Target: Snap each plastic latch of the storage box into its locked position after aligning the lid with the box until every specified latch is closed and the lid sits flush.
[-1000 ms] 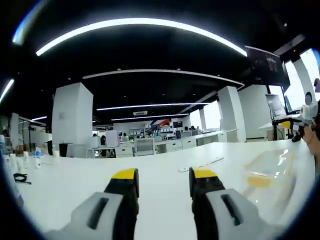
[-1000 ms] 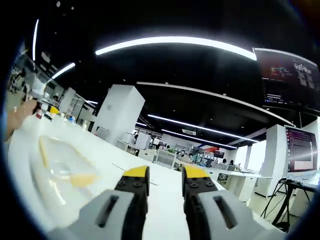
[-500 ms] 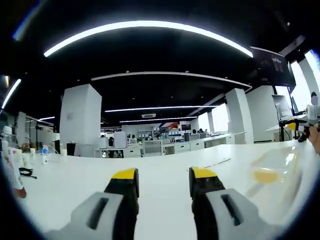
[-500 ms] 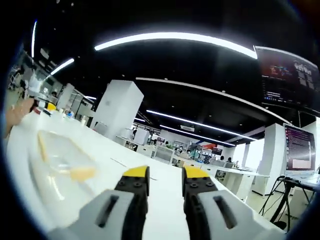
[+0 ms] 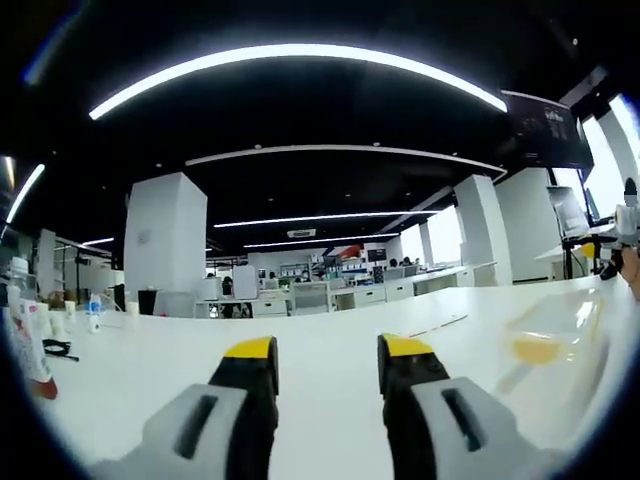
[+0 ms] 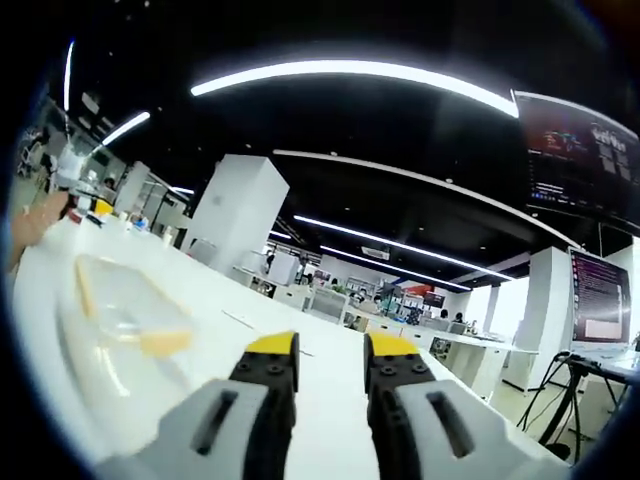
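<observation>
- Left gripper view: my left gripper (image 5: 328, 352) sits low over the white table (image 5: 150, 370), its yellow-tipped jaws spread apart with nothing between them.
- The clear storage box (image 5: 555, 335) lies on the table well off to the right of those jaws; it is see-through with a yellow latch (image 5: 535, 351) on the side nearest me. I cannot tell from here whether that latch is snapped down or how the lid sits.
- At the far right edge the right gripper (image 5: 622, 232) comes into sight beyond the box, held by a hand (image 5: 632, 272); its jaws are too small to judge from this side.
- Bottles (image 5: 20, 325) stand at the left edge of the table, with a black cable (image 5: 55, 348) lying beside them.
- Right gripper view: my right gripper (image 6: 330, 348) also rides just above the table (image 6: 330, 420), jaws parted and holding nothing.
- The storage box (image 6: 120, 320) shows to the left of the jaws, apart from them, one yellow latch (image 6: 165, 342) on its near side and a yellow strip (image 6: 84, 288) along its far left edge.
- A hand (image 6: 35, 222) shows at the far left, past the box.
- A lit monitor (image 6: 603, 308) stands at the right.
</observation>
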Available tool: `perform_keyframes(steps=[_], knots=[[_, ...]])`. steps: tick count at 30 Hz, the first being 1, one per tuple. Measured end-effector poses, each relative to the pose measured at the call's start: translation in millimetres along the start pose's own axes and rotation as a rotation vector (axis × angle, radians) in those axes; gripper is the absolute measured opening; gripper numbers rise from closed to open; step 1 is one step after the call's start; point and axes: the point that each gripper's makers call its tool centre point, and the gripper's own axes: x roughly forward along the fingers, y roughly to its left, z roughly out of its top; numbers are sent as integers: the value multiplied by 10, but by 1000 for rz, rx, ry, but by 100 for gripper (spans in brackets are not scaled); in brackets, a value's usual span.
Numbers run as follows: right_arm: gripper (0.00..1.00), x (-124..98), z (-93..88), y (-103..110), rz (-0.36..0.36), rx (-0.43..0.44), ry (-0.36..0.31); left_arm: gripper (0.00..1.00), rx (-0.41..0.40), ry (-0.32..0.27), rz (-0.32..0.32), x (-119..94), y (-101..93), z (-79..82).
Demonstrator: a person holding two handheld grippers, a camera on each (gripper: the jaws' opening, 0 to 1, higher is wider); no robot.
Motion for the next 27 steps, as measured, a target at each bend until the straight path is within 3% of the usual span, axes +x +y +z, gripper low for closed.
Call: perform_keyframes(steps=[14, 27], knots=[[25, 32, -42, -3, 8, 6, 15, 39, 8, 6, 2, 12, -3, -16], [25, 57, -140, -5, 3, 18, 52, 39, 38, 52, 12, 63, -11, -135]])
